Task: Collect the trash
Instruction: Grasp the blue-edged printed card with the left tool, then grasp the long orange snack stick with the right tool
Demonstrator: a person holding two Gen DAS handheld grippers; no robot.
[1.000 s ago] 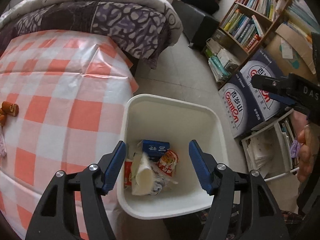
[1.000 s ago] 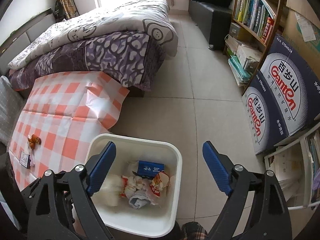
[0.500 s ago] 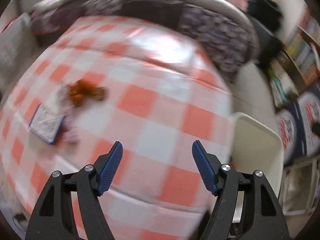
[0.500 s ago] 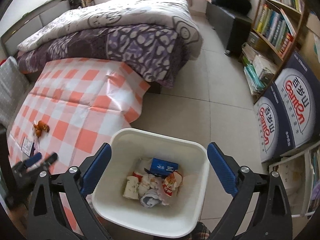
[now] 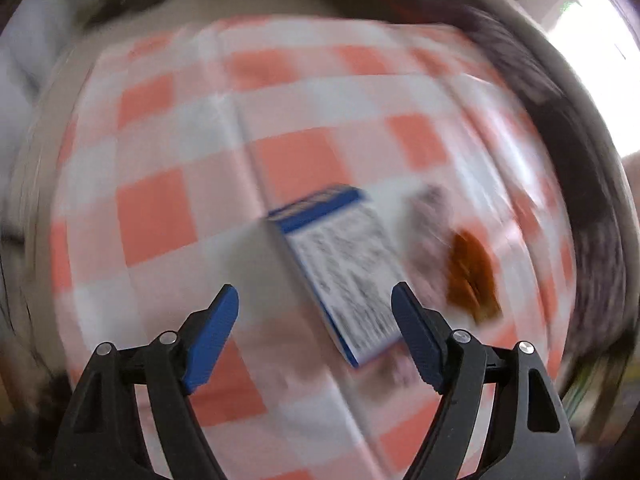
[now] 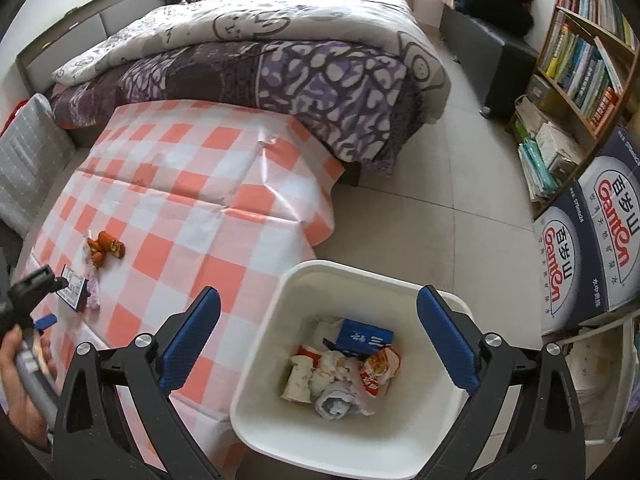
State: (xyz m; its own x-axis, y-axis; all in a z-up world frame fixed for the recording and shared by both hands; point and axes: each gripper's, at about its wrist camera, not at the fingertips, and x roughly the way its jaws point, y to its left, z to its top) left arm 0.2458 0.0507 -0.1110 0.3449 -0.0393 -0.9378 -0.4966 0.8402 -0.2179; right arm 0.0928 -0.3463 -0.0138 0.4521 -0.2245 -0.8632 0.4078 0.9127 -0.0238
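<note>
The left tool [image 5: 314,312] hangs spread and empty over the table [image 5: 152,208], pointing down at a flat blue-edged packet [image 5: 340,276] that lies on the checked cloth. The packet sits just ahead of the tool and toward its right finger, its near corner almost under that finger, while the left finger has bare cloth in front of it. Its long axis runs away from the tool and slants leftward at the far end, so it lies skewed to the line between the fingers. Just beyond the right finger, an orange scrap [image 5: 472,280] and a pale crumpled bit [image 5: 428,216] lie beside the packet; the left view is blurred, so their exact edges are unclear. The left hand [image 6: 20,376] is plainly the nearer one. The right tool [image 6: 318,338] is likewise spread with nothing in it, held above the white bin [image 6: 344,452] beside the table, with wrappers and a blue box lying in the bin just ahead of it. A grasp would likely call for a small shift right and a twist to square the fingers across the packet's short side.
</note>
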